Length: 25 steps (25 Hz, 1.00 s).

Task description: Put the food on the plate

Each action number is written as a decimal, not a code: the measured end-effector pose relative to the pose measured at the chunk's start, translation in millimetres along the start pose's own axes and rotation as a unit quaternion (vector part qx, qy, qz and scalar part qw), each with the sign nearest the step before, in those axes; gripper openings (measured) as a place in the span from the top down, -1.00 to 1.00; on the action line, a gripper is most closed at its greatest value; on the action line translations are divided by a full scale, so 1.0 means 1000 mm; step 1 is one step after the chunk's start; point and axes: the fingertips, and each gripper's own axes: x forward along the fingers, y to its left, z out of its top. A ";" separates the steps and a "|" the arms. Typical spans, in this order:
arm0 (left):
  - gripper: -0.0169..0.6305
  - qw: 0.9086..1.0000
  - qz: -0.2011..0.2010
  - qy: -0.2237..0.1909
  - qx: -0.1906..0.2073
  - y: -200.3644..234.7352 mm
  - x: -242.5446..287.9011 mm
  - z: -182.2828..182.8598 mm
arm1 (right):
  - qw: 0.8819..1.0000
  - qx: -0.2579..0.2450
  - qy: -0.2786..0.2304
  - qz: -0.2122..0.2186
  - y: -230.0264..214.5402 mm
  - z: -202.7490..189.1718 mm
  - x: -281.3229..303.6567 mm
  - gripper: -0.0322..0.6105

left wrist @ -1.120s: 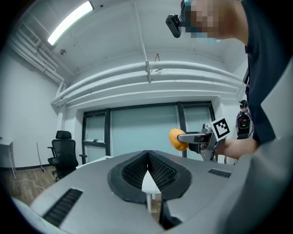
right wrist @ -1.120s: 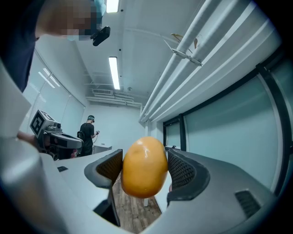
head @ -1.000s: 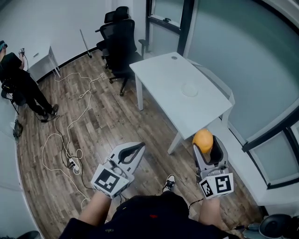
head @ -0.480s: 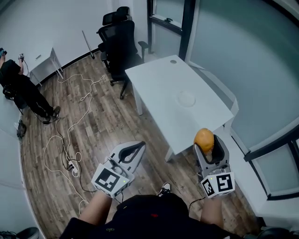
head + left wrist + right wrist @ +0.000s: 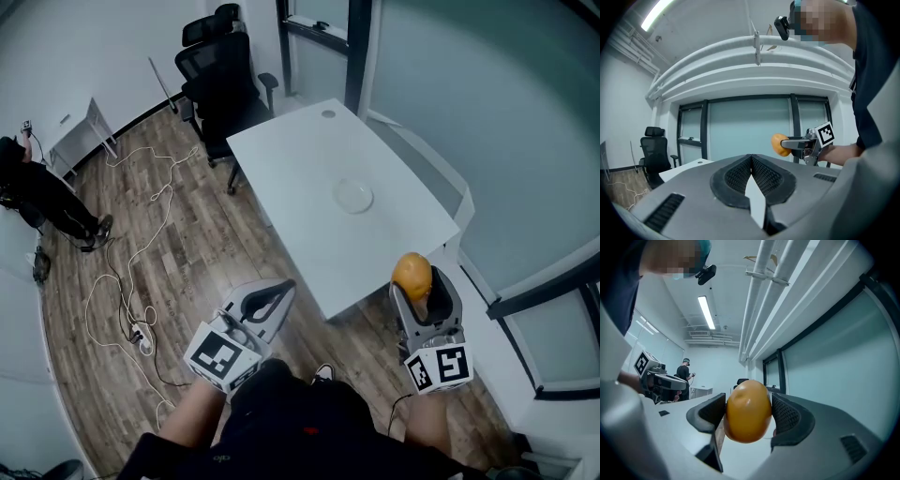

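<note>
The step in hand is the carry: the right gripper [image 5: 413, 292] has its two dark padded jaws closed on a smooth, round orange-yellow piece of food [image 5: 412, 275]. In the right gripper view the food [image 5: 748, 411] sits squarely between the pads, touching both. It is held in the air off the near right edge of the white rectangular table [image 5: 300, 159], well apart from the small, pale round plate [image 5: 353, 196], which lies bare towards the table's right side. The left gripper [image 5: 278, 291] hangs over the wooden floor to the left of the table's near corner. Its jaws are pressed together with nothing between them. Next, I judge, the right gripper has to go forward and a little left over the tabletop, come down until the food rests on the plate, and only then part its jaws, gently, since a round piece may roll. Compared with a second ago, the table and plate sit lower and further left in the head view, so the person has come nearer. Both grippers keep the same pose and the grip on the food is unchanged.
</note>
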 end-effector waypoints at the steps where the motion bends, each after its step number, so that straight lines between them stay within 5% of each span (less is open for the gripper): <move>1: 0.88 1.000 -0.004 0.000 0.001 0.001 0.007 0.001 | 1.000 0.003 0.001 -0.007 -0.008 -0.002 0.003 -0.11; 12: 0.88 0.998 -0.054 -0.013 -0.009 0.065 0.076 -0.002 | 0.996 0.007 0.016 -0.085 -0.057 -0.016 0.055 -0.11; 25: 0.88 0.996 -0.086 -0.017 -0.032 0.229 0.141 -0.014 | 0.993 -0.015 0.057 -0.103 -0.052 -0.040 0.226 -0.11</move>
